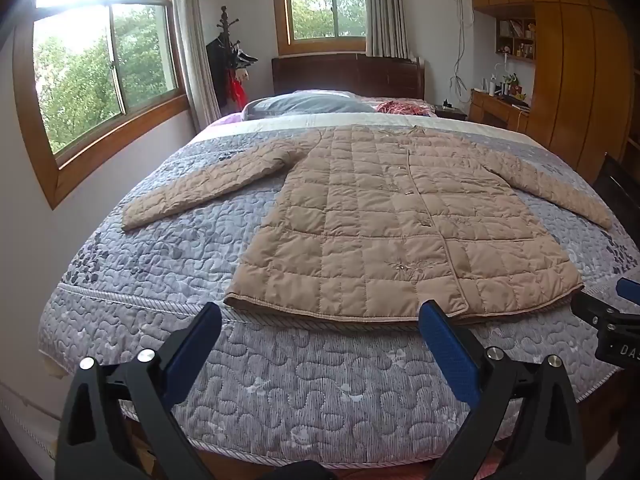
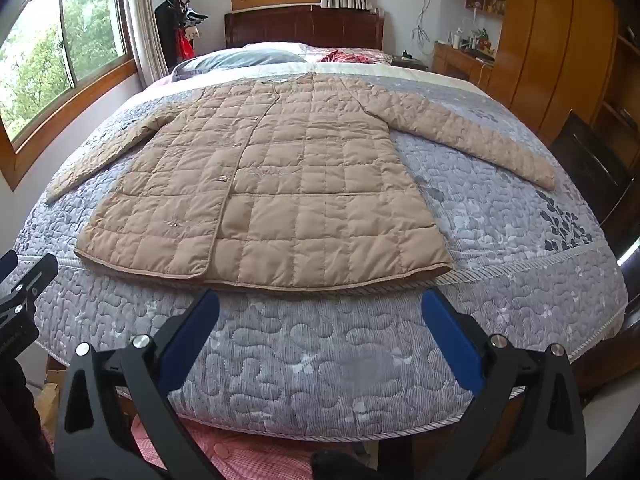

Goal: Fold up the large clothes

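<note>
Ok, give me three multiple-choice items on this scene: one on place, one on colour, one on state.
1. Where does the coat lie?
A. On the bed quilt
B. On the floor
C. On the coat rack

2. What colour is the coat?
A. Red
B. Tan
C. Black

3. How do the sleeves lie?
A. Folded across the chest
B. Tucked under the body
C. Spread out to each side

Answers:
1 A: it lies flat on the quilt, hem toward the foot end.
2 B: the quilted fabric is tan in both views.
3 C: the left-hand sleeve and right-hand sleeve both angle outward; nothing is folded yet.
</note>
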